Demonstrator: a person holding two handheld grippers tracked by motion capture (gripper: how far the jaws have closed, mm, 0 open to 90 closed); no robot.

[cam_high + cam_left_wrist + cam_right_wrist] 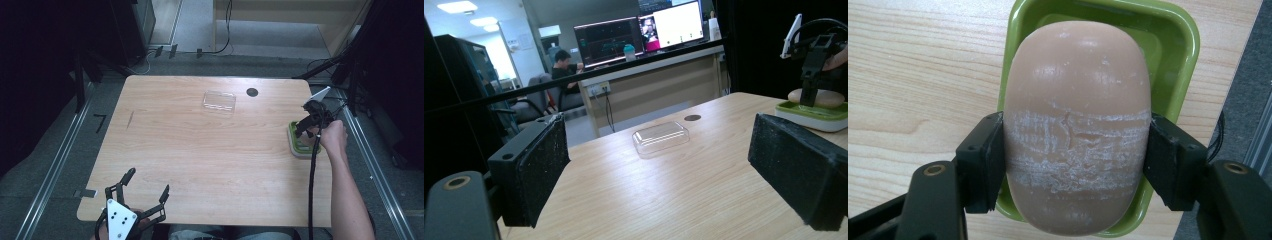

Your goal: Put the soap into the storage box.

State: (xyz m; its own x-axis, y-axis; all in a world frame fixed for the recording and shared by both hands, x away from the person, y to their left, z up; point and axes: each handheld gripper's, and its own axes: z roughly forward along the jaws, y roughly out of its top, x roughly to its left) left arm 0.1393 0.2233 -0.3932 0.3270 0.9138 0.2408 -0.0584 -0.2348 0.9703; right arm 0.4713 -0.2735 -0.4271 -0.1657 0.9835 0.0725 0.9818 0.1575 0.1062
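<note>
Pinching the oval tan soap bar (pixel 1077 130) with my right tool (pixel 1075 160) over its green dish (pixel 1180 55); lift-out pending. Left tool (pixel 146 192) spread, idle at the desk (pixel 200 150) edge.

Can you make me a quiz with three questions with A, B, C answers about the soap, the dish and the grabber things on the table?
1. Where is the soap?
A. In the clear lid
B. Over the dish, between the right gripper's pads
C. On the floor

2. What colour is the inside of the dish?
A. Green
B. Red
C. Blue

3. How are the left gripper's jaws?
A. Shut on the soap
B. Shut on the clear lid
C. Wide open, holding nothing

Answers:
1. B, because the right gripper view shows the right gripper with both black pads pressed on the soap's sides above the dish.
2. A, because the dish's rim and walls look bright green around the soap.
3. C, because the left gripper view shows bare table between its two pads, with the clear lid lying farther off.
</note>
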